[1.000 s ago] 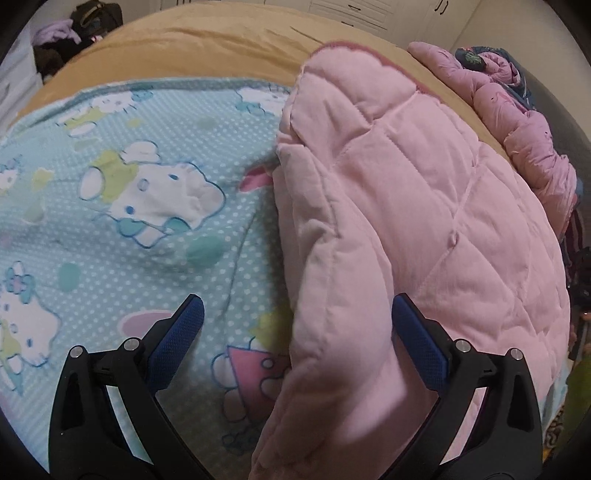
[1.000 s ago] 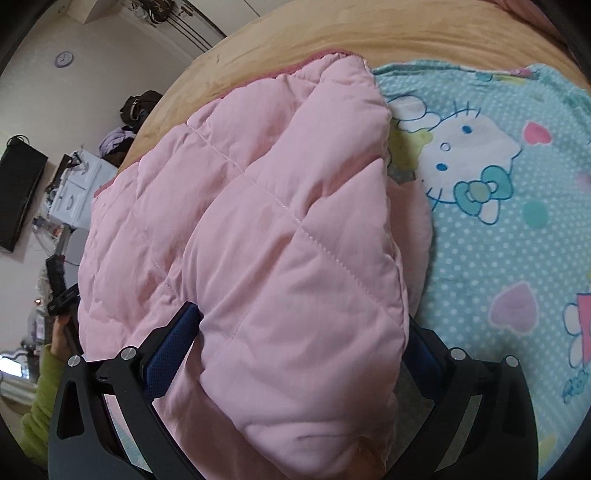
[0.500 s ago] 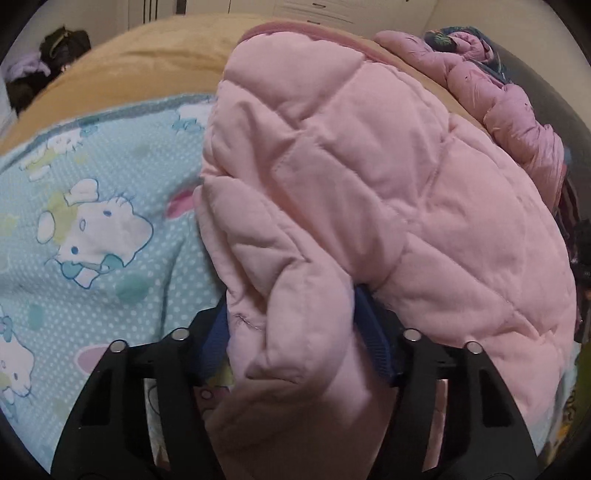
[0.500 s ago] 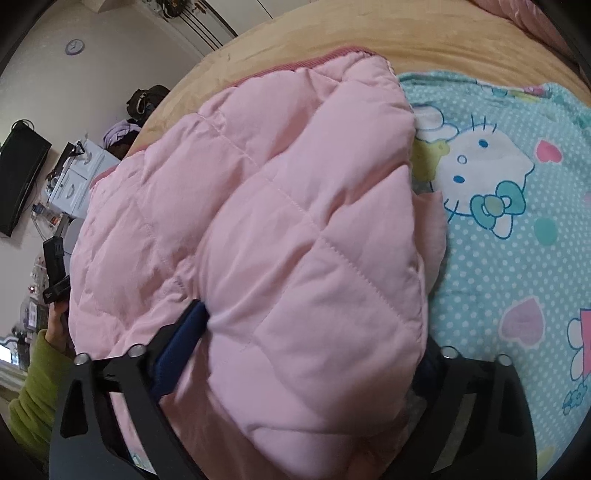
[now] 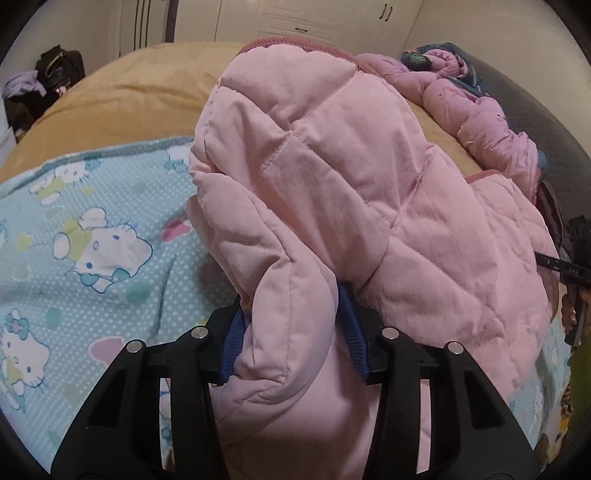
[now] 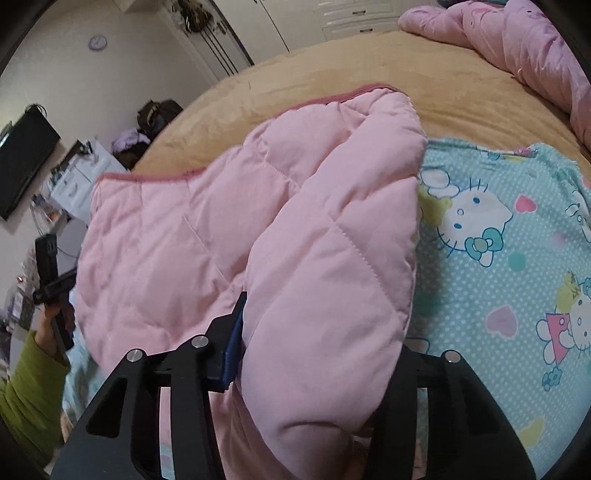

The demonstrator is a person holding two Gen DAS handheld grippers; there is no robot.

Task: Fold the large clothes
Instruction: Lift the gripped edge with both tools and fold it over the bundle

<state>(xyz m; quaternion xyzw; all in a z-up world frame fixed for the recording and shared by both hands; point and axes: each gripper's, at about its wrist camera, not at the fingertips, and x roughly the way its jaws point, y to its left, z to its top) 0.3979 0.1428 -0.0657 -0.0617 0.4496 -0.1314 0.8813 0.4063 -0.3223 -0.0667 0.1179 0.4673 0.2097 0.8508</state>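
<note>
Tan bed under a cartoon-cat sheet, white wardrobes behind.

Bed in tan cover — bearing cartoon-cat blue sheet, pink quilted jacket, crumpled pink bedding at far edge.

This is a bedroom in a home. A wide bed under a tan cover fills most of both views, with a cartoon-cat sheet spread over it. White wardrobe doors line the far wall. A wall clock, a dark flat screen and a heap of bags stand around it.
</note>
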